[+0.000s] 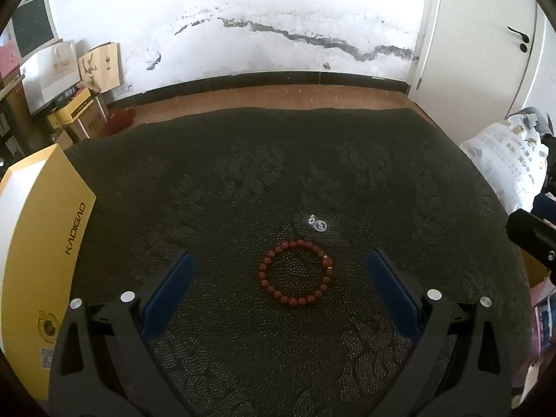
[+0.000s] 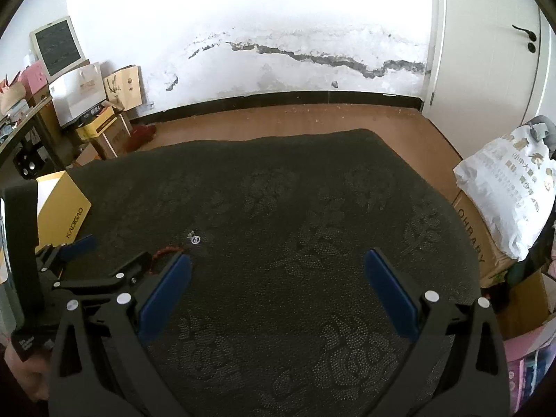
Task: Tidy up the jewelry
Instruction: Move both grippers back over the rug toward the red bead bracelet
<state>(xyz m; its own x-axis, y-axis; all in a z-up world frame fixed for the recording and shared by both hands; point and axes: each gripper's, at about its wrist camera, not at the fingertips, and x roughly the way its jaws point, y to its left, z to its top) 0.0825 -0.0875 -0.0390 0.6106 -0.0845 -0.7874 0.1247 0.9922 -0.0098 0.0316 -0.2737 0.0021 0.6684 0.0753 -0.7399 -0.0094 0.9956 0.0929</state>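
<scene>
We are hovering the left gripper (image 1: 278,274), fingers wide and empty, around the red bead bracelet (image 1: 294,272) on the dark cloth (image 1: 243,180) — small silver charm (image 1: 319,223) at one o'clock; right gripper (image 2: 278,274) gaping, empty. Lowering squarely would grip best.

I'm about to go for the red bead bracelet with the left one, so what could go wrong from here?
1. The small silver charm lies just beyond the red bead bracelet; overshooting could knock it away.
2. The bracelet lies flat on the textured dark cloth, so the open left hand-held gripper might snag fabric or pinch only one side.
3. The right hand-held gripper is open close by; the two could bump.
</scene>
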